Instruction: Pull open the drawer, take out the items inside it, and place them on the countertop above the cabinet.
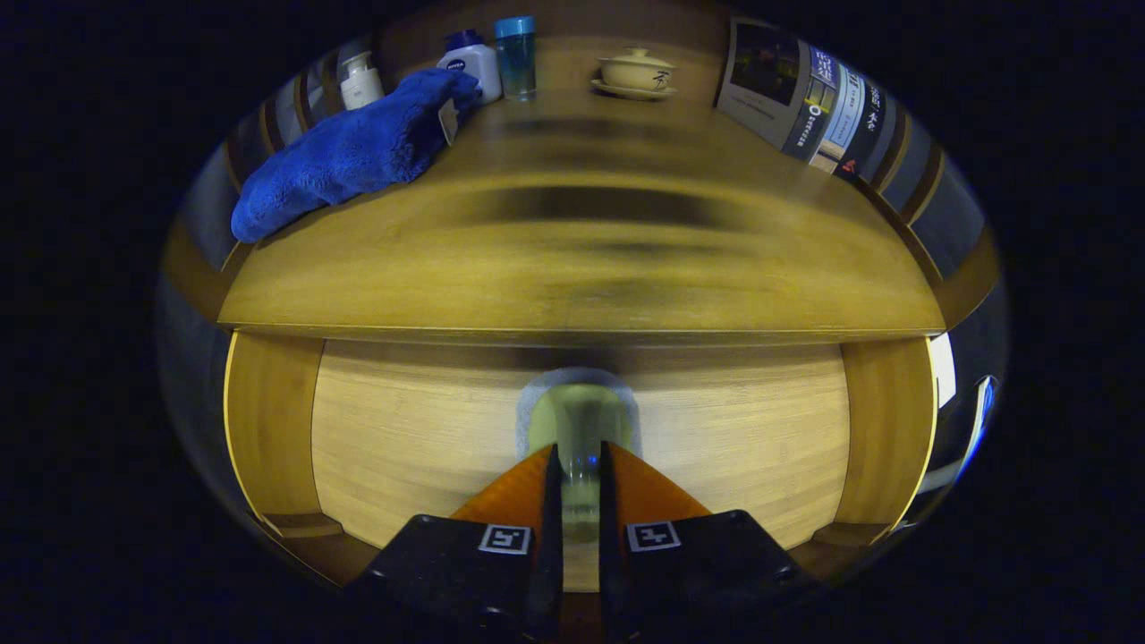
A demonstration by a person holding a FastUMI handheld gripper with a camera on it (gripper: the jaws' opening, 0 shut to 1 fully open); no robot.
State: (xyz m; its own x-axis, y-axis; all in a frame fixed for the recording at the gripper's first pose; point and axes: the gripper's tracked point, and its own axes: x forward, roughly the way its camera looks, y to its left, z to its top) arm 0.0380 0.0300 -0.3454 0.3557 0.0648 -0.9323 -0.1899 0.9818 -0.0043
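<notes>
Gripper [580, 474] fingers nearly closed on a narrow upright handle [580, 425], pressing it from both sides as far as the blur allows; it sits at the top middle of the drawer front [429, 438], just under the countertop [572, 259] lip. Drawer looks closed or barely started, contents hidden, so the opening step is in hand; the next move likely calls for a firm hold and a straight pull back. Beyond, on the countertop: blue cloth [349, 156], bottles [470, 63], lidded cup [637, 72], books [805, 98].
</notes>
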